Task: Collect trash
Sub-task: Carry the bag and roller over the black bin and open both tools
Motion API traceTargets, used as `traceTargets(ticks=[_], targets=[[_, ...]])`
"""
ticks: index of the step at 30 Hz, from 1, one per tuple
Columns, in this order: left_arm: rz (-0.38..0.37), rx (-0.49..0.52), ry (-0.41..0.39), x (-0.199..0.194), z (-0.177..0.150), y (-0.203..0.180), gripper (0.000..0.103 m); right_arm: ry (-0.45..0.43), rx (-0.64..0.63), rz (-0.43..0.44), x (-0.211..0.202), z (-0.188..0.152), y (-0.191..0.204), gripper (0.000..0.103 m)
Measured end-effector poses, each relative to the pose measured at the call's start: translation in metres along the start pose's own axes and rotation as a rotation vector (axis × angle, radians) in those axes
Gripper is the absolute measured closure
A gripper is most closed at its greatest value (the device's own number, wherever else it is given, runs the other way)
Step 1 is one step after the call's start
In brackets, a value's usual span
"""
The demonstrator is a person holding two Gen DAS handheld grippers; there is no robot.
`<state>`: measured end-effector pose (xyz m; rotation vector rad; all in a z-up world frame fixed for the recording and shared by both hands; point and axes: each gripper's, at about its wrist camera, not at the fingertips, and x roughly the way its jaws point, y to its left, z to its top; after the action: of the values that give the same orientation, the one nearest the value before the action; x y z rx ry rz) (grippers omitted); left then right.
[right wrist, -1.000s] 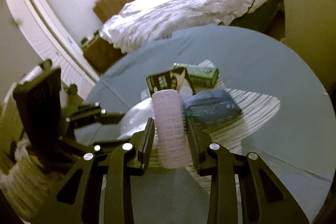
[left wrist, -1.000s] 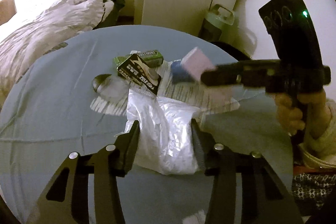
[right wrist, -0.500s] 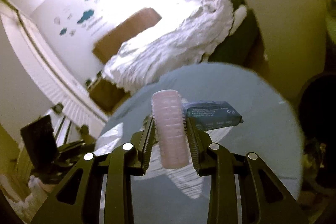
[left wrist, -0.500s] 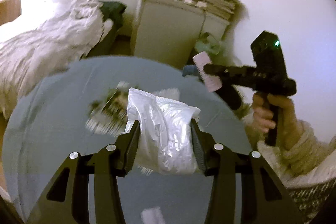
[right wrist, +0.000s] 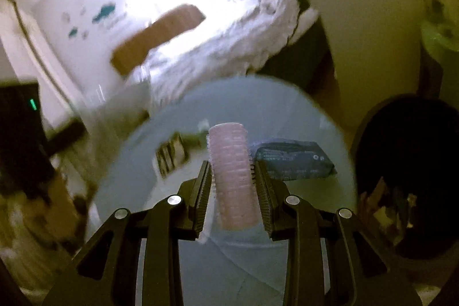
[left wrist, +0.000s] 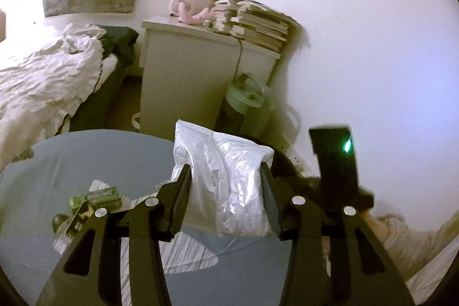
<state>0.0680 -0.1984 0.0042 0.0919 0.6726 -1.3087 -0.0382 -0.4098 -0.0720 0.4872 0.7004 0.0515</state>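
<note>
Left tool (left wrist: 225, 192) clenched on a crumpled white plastic bag (left wrist: 226, 185), pinched between both fingers and held clear above the round blue desk (left wrist: 86, 154). Bag standing roughly upright, long axis running from the tool toward the far wall, top corner tilted left; lower end cut off behind the tool's frame. Right tool (right wrist: 232, 185) clenched on a pink hair roller (right wrist: 232, 177), ridged pads pressing its two sides. Roller's long axis pointing forward along the fingers, far end up, near end hanging below the pads over the desk. On the desk beyond the roller, just right, a dark blue wipes packet (right wrist: 295, 162) lying flat, long axis left to right. Left of the roller, a black-and-white box (right wrist: 170, 155), smeared by blur, lettering unreadable. In the left view, a green pack (left wrist: 103, 197) and the same box at the near left, half hidden by the left finger; a striped sheet (left wrist: 183, 254) under them, partly covered. At right in the right view, a black bin (right wrist: 410, 177) beside the desk, contents dim and hard to make out. Other tool's black body with a green light visible at each view's edge, its fingers hidden. Bed (left wrist: 43, 88), white cabinet (left wrist: 183, 82) and stacked books (left wrist: 255, 25) far beyond.
</note>
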Motion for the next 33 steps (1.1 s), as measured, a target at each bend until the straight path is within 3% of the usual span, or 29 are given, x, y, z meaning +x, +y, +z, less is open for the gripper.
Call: traceTargets(ticks=[6, 8, 11, 14, 18, 19, 20, 21, 24, 28, 30, 33], targets=[[0.054, -0.033, -0.004, -0.025, -0.010, 0.017, 0.057, 0.143, -0.181, -0.055, 0.047, -0.026, 0.036, 0.071], [0.067, -0.047, -0.014, -0.035, -0.013, 0.024, 0.057, 0.164, -0.224, -0.073, 0.053, -0.032, 0.045, 0.064], [0.074, -0.061, -0.026, -0.046, -0.018, 0.031, 0.057, 0.161, -0.212, -0.066, 0.048, -0.036, 0.048, 0.054], [0.071, -0.078, -0.029, -0.051, -0.023, 0.036, 0.057, 0.149, -0.189, -0.052, 0.045, -0.036, 0.047, 0.054], [0.066, -0.085, -0.027, -0.048, -0.025, 0.036, 0.057, 0.203, -0.243, -0.079, 0.059, -0.040, 0.057, 0.054], [0.063, -0.084, -0.027, -0.048, -0.024, 0.035, 0.057, 0.218, -0.282, -0.099, 0.064, -0.043, 0.063, 0.059], [0.059, -0.082, -0.027, -0.047, -0.024, 0.035, 0.057, 0.221, -0.319, -0.121, 0.066, -0.046, 0.068, 0.071], [0.055, -0.079, -0.026, -0.045, -0.023, 0.033, 0.057, 0.221, -0.347, -0.136, 0.067, -0.047, 0.071, 0.074], [0.044, -0.064, -0.018, -0.036, -0.019, 0.026, 0.057, 0.158, -0.301, -0.082, 0.055, -0.042, 0.069, 0.074], [0.013, -0.043, -0.010, -0.014, -0.008, 0.013, 0.057, -0.040, -0.111, -0.051, 0.005, -0.015, 0.032, 0.074], [-0.008, -0.028, -0.007, 0.004, -0.001, 0.002, 0.057, -0.160, -0.023, -0.098, -0.026, -0.004, 0.008, 0.074], [-0.064, -0.014, -0.003, 0.045, 0.013, -0.023, 0.057, -0.362, 0.077, -0.244, -0.079, 0.007, -0.033, 0.074]])
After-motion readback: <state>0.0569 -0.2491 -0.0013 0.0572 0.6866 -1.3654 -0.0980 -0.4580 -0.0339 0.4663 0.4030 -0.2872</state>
